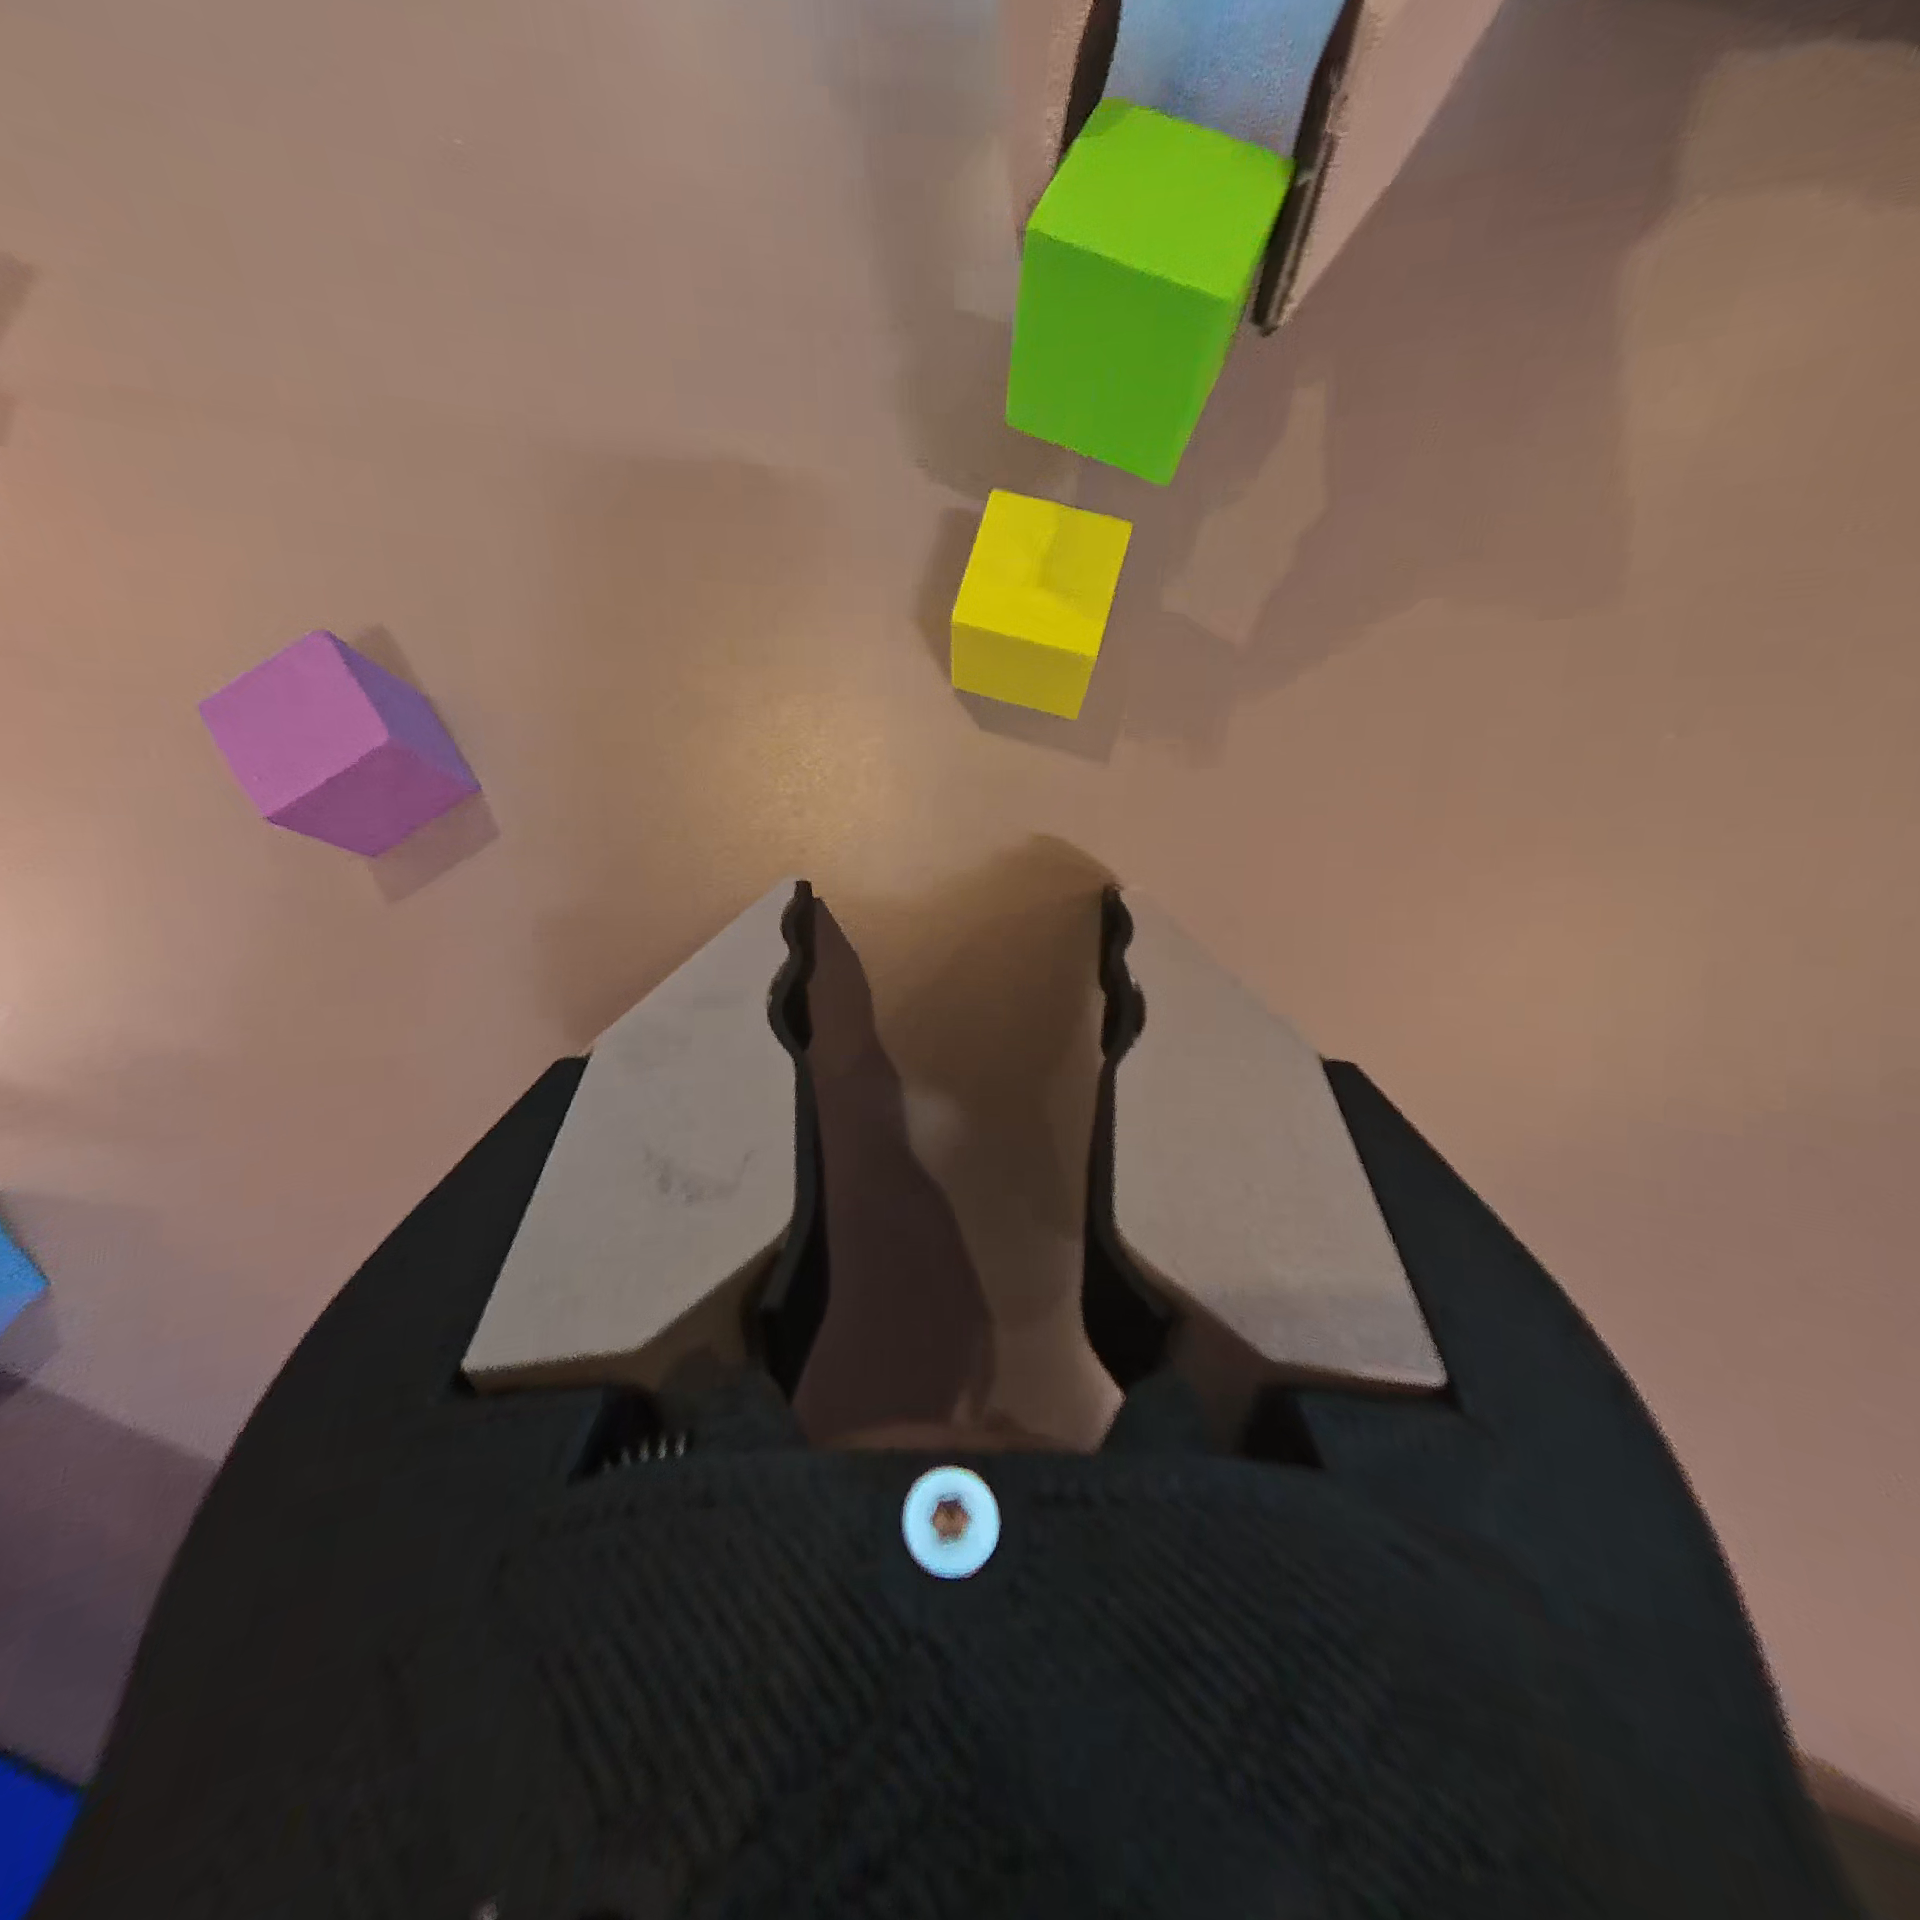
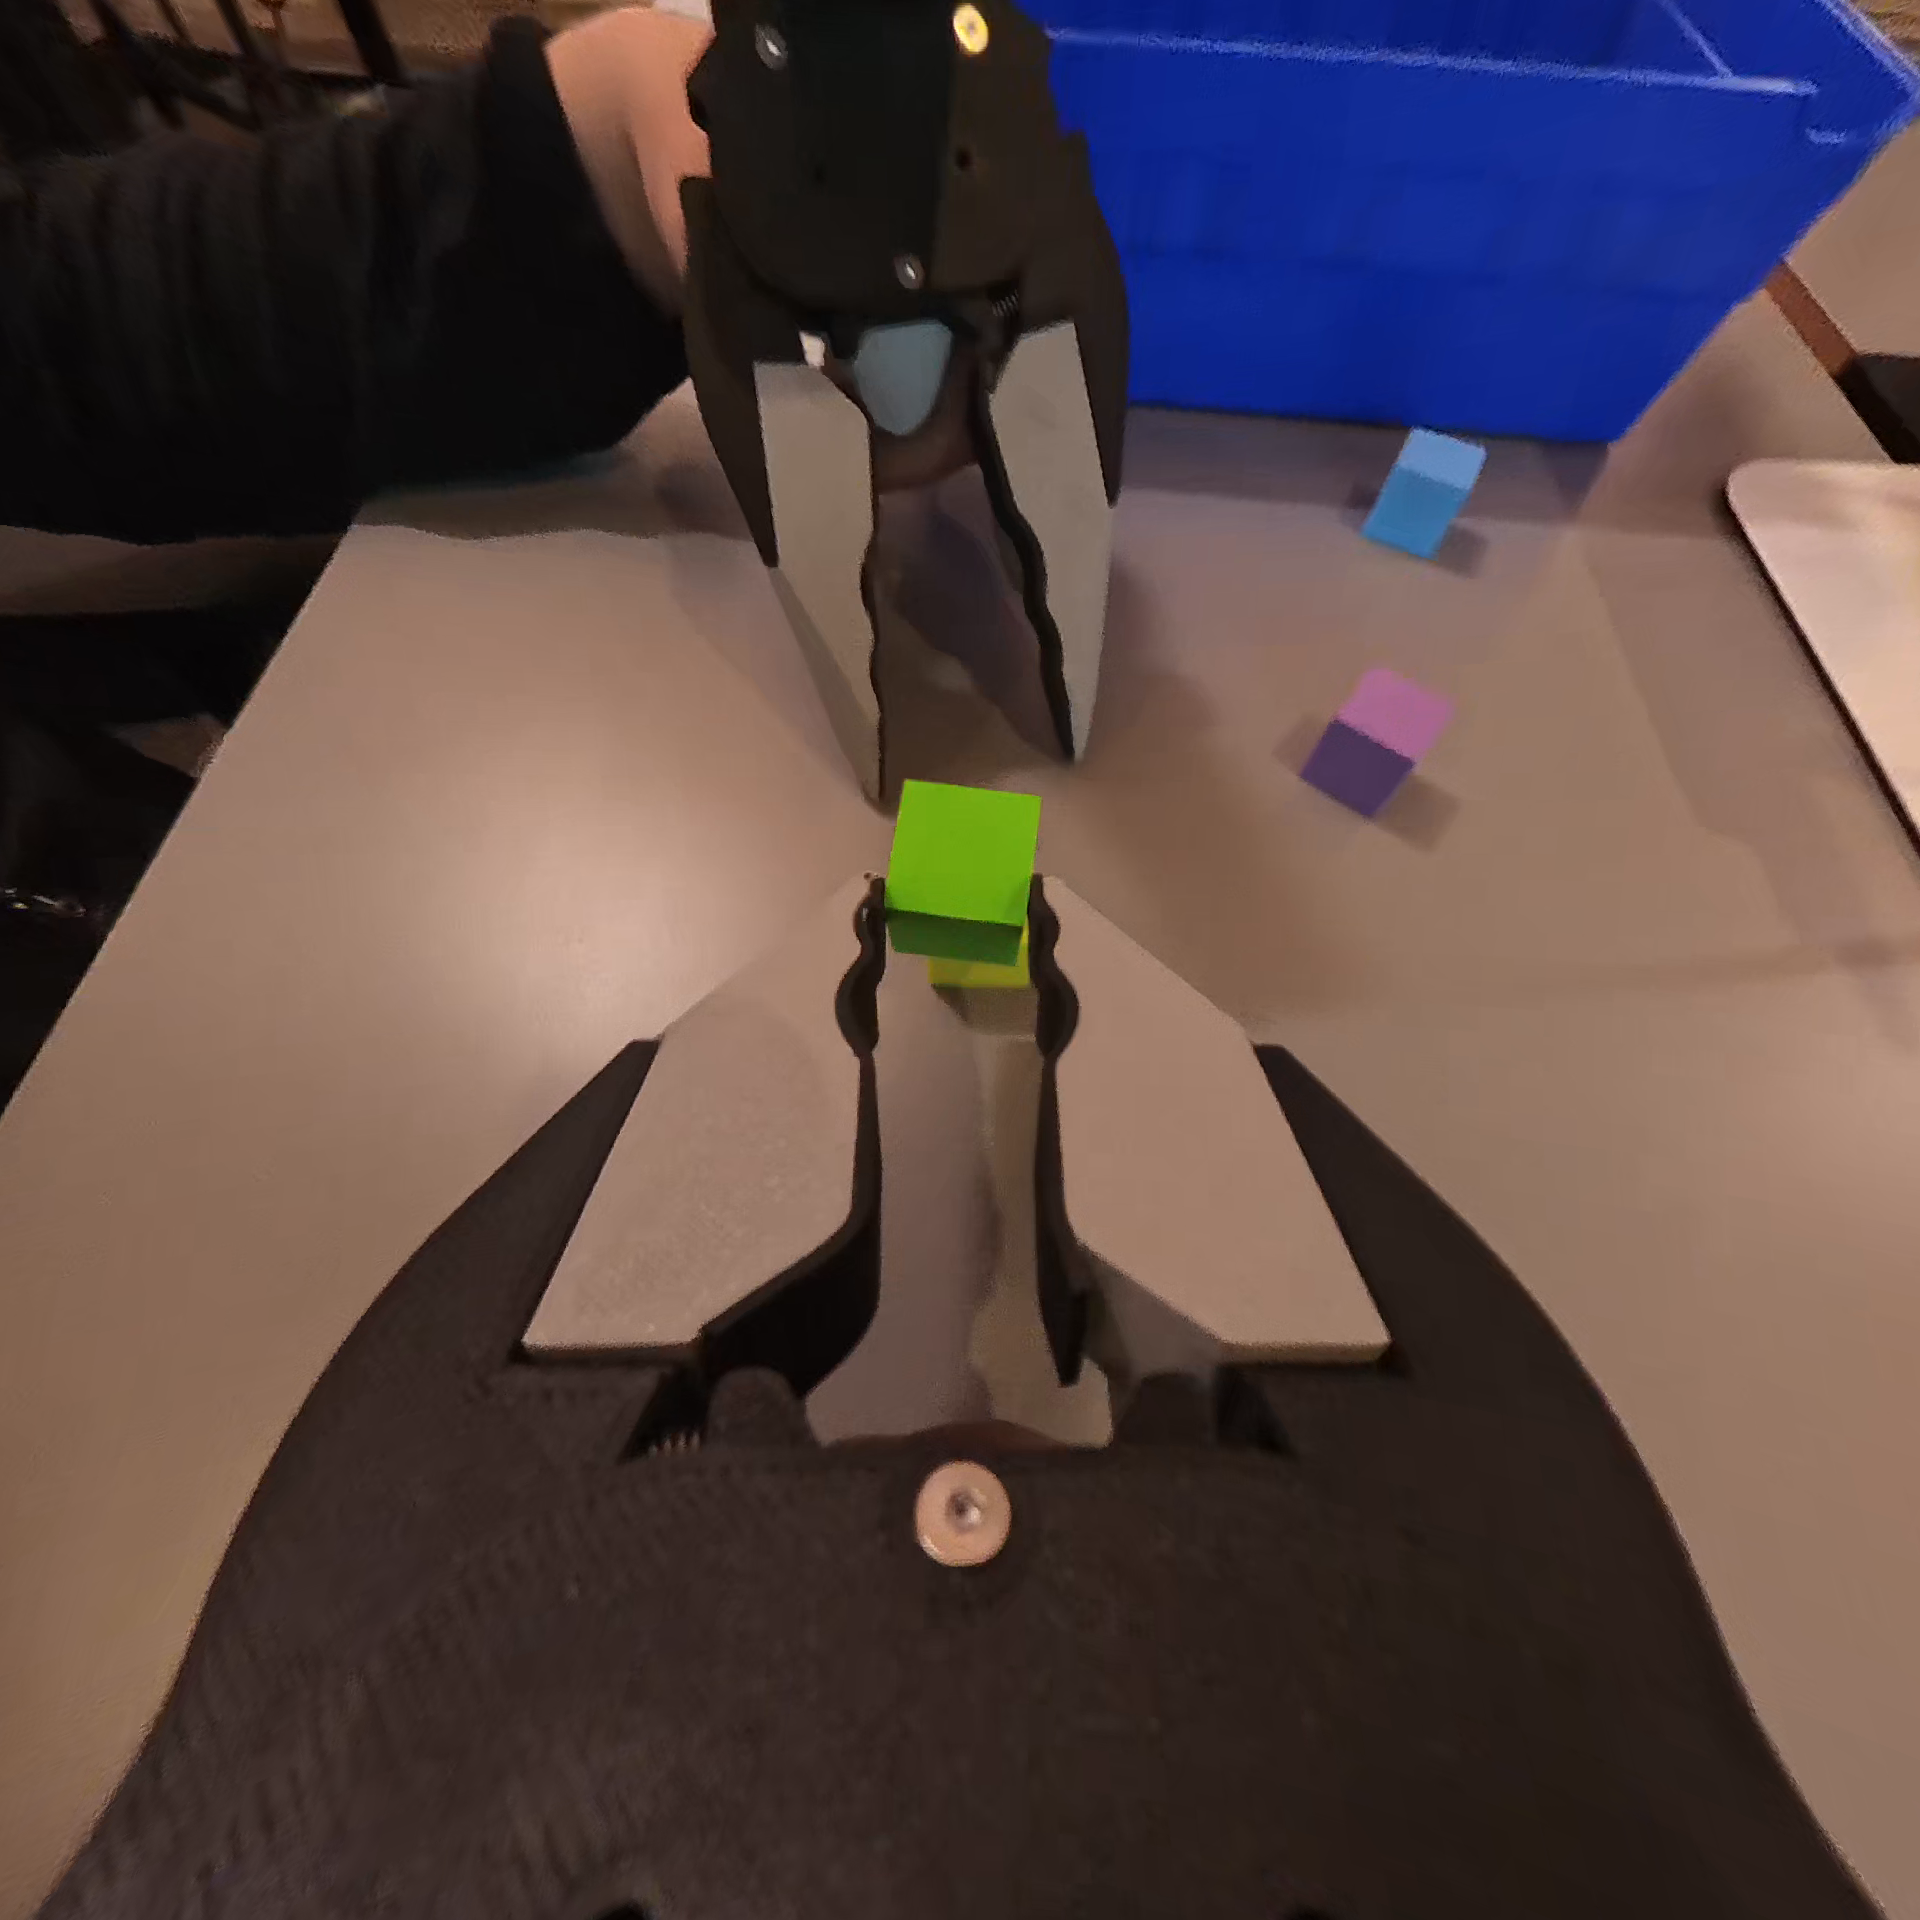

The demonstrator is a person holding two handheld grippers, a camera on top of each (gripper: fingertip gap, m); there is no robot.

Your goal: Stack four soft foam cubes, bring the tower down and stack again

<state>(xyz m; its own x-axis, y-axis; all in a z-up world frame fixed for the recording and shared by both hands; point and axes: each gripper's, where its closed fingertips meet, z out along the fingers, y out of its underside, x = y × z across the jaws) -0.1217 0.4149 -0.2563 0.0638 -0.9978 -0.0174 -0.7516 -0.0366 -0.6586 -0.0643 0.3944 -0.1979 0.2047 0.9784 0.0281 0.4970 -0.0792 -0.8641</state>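
Note:
My right gripper [image 2: 956,914] is shut on a green foam cube [image 2: 961,862] and holds it over a yellow cube [image 2: 977,971] that sits on the table. In the left wrist view the green cube [image 1: 1132,291] hangs above and just beyond the yellow cube [image 1: 1039,603], with one right finger [image 1: 1299,229] beside it. My left gripper [image 1: 956,904] is open and empty, short of the yellow cube; it also shows in the right wrist view [image 2: 971,769]. A purple cube [image 1: 332,743] [image 2: 1377,738] and a light blue cube [image 2: 1418,494] lie apart on the table.
A blue plastic bin [image 2: 1455,208] stands at the table's far side, behind the light blue cube. A flat grey object [image 2: 1849,582] lies at the right edge. A person's dark sleeve [image 2: 260,312] reaches in from the left behind the left gripper. My hands' fingertips stand some 9 cm from each other. The flat grey object [image 2: 1849,582] is closer to my left gripper, around 30 cm from its tips; the right tips are 35 cm off.

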